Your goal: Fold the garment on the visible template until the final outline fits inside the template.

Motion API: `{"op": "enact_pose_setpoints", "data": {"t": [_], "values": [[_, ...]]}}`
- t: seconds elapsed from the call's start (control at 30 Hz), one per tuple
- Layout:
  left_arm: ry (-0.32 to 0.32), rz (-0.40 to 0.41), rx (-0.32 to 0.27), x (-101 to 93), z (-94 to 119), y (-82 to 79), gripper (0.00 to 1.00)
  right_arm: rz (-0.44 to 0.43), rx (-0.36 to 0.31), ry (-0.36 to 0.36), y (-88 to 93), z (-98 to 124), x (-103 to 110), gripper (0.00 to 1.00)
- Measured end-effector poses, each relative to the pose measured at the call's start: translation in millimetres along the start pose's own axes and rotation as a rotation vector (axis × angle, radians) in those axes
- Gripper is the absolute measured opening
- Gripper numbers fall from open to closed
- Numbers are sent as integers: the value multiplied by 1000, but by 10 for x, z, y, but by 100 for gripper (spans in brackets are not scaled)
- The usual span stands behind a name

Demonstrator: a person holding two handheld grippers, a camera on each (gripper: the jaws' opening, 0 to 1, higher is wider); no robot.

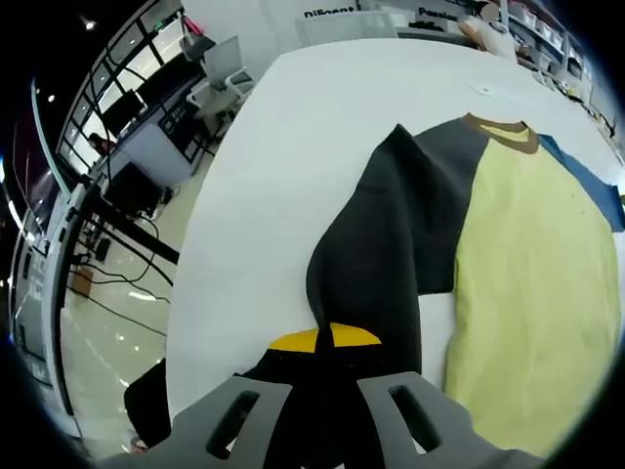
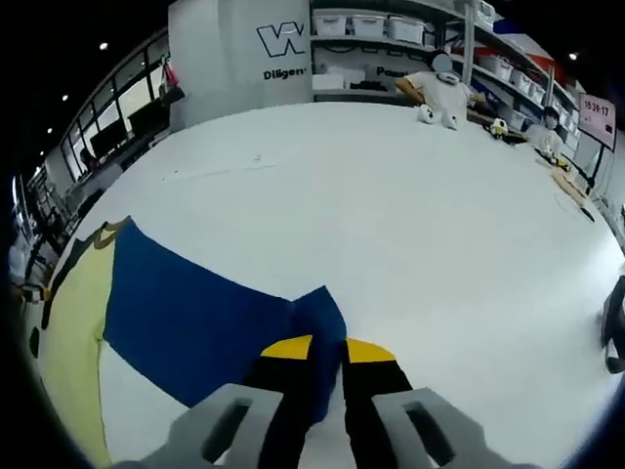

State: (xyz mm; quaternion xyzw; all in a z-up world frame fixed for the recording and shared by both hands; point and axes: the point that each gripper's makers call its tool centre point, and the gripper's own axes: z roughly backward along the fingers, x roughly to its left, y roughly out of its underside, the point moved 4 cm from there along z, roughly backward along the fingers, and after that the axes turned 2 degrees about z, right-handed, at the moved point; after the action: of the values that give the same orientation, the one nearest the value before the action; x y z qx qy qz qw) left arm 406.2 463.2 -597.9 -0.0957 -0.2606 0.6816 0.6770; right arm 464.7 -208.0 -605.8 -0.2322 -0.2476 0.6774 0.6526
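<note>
A garment lies flat on the white table: pale yellow body, brown collar, a dark grey sleeve and a blue sleeve. In the left gripper view the dark sleeve runs down to my left gripper, whose yellow-tipped jaws are shut on its cuff near the table's edge. In the right gripper view my right gripper is shut on the blue sleeve's cuff, with blue cloth pinched between the jaws. The yellow body shows at the left there.
The table's edge drops to a floor with desks, chairs and cables. Shelves with boxes and a white object stand beyond the far end. A dark item sits at the right table edge.
</note>
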Motion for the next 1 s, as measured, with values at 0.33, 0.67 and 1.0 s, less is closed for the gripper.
{"op": "enact_pose_setpoints", "data": {"t": [0.33, 0.67, 1.0], "values": [[-4, -2, 0, 2, 0, -1, 2, -57, 29, 160, 77, 206, -240, 0], [2, 6, 4, 0, 10, 4, 2, -104, 58, 237, 282, 344, -476, 0], [1, 7, 3, -2, 10, 3, 2, -156, 12, 165, 289, 361, -429, 11]]}}
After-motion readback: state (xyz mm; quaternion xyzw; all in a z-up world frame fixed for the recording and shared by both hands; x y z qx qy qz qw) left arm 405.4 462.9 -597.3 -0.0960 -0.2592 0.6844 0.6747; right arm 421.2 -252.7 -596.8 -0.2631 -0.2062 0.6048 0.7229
